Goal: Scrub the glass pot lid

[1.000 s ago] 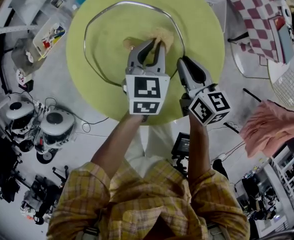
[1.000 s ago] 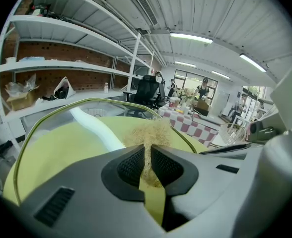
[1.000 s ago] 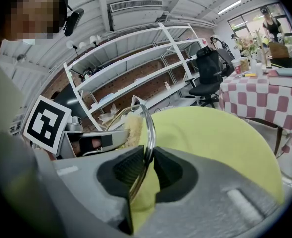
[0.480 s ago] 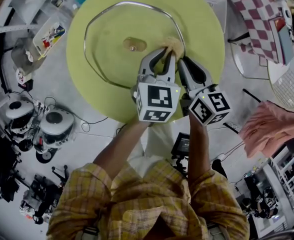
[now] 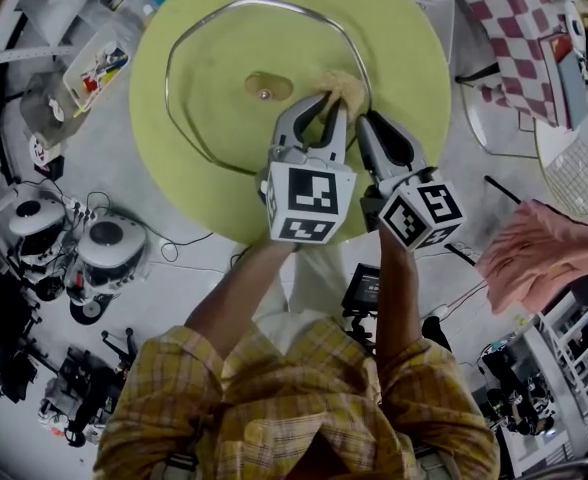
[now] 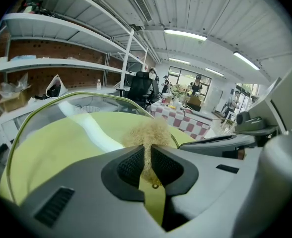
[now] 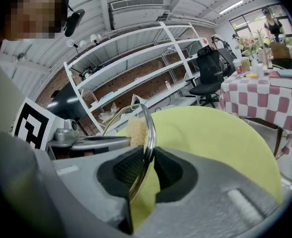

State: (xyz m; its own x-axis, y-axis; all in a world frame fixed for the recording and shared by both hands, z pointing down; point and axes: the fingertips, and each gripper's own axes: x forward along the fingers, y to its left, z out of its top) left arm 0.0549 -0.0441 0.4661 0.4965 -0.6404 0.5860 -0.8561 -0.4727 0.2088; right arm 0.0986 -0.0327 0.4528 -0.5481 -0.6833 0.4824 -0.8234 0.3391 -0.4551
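Shifted from knob (image 5: 264,92) to rim, left hand-held gripper (image 5: 325,104) clamps one half-hidden scrubber (image 5: 345,85); right hand-held gripper (image 5: 367,119) pinches the edge of the one glass lid (image 5: 212,73), lying on the green surface (image 5: 406,53).

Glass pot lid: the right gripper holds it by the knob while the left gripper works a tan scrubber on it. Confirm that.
Wrong on one point: the right gripper is shut on the metal rim of the glass pot lid, not the knob, which stands free, as the right gripper view shows. The left gripper does hold the tan scrubber on the lid.
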